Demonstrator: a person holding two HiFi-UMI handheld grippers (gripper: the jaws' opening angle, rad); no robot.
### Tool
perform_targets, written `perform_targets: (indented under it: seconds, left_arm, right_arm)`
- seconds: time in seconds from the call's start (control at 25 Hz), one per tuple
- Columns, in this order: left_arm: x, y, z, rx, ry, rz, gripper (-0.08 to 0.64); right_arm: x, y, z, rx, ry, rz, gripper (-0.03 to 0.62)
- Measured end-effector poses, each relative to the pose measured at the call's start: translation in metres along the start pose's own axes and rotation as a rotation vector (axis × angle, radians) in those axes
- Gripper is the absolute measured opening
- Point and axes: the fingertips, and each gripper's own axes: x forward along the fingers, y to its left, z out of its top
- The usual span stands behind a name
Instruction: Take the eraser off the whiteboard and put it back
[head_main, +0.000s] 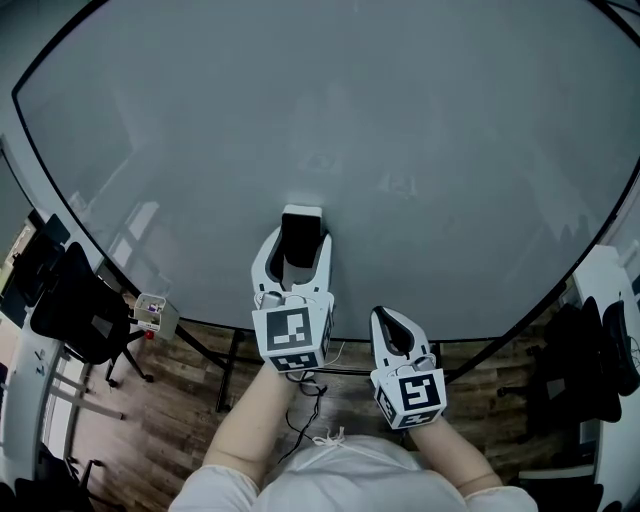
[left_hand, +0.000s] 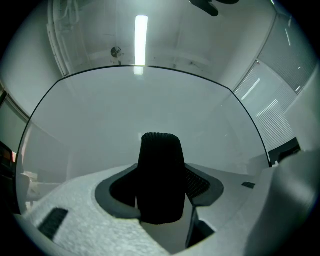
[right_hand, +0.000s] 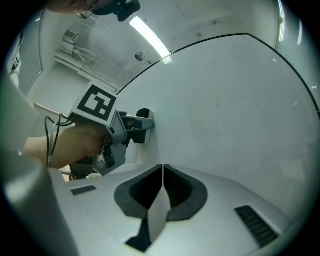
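A large whiteboard (head_main: 400, 120) with a thin dark frame fills most of the head view. It is set upright over a wood-patterned floor (head_main: 180, 390), and dark chairs (head_main: 80, 310) are parked at both lower sides.

The left tongs (head_main: 300, 250) are held forward on a bare forearm (head_main: 255, 420) and aimed at the board's lower middle. They are clenched on the eraser (head_main: 302, 228), which is carried upright between the two jaws near their tips. The right tongs (head_main: 388, 318) are kept lower and nearer the body, just beside the left ones and also aimed at the board. Their jaws are pressed together with nothing between them. A cable (head_main: 305, 420) is seen hanging below the left tongs.

Only in the left gripper view is the eraser (left_hand: 160, 175) shown close up, as a black, fine-textured block rising between the pads. A ceiling light (left_hand: 141, 40) is seen there above the board's top edge.

Only in the right gripper view are the left tongs (right_hand: 142, 122) shown from the side. There the hand (right_hand: 75, 142) is wrapped round the grip under the marker cube (right_hand: 97, 104). The eraser's far end appears to be laid against the board, though a slim gap cannot be ruled out.
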Motion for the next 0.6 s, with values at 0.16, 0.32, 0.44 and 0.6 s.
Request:
perform_targets:
  seconds: [0.16, 0.32, 0.44, 0.6]
  left_arm:
    - [-0.002, 0.000, -0.001, -0.013, -0.021, -0.013, 0.262]
    - [-0.004, 0.000, -0.001, -0.006, -0.029, -0.014, 0.264]
    - [-0.008, 0.000, 0.004, -0.009, -0.034, -0.015, 0.270]
    - [-0.026, -0.004, 0.011, -0.039, -0.070, -0.029, 0.272]
  right_arm:
    - [0.001, 0.002, -0.001, 0.001, -0.001, 0.002, 0.028]
    - [0.002, 0.005, -0.006, -0.003, 0.018, 0.010, 0.028]
    - [0.002, 0.008, -0.007, -0.005, 0.021, 0.016, 0.028]
    - [0.000, 0.012, -0.004, -0.008, 0.011, 0.019, 0.028]
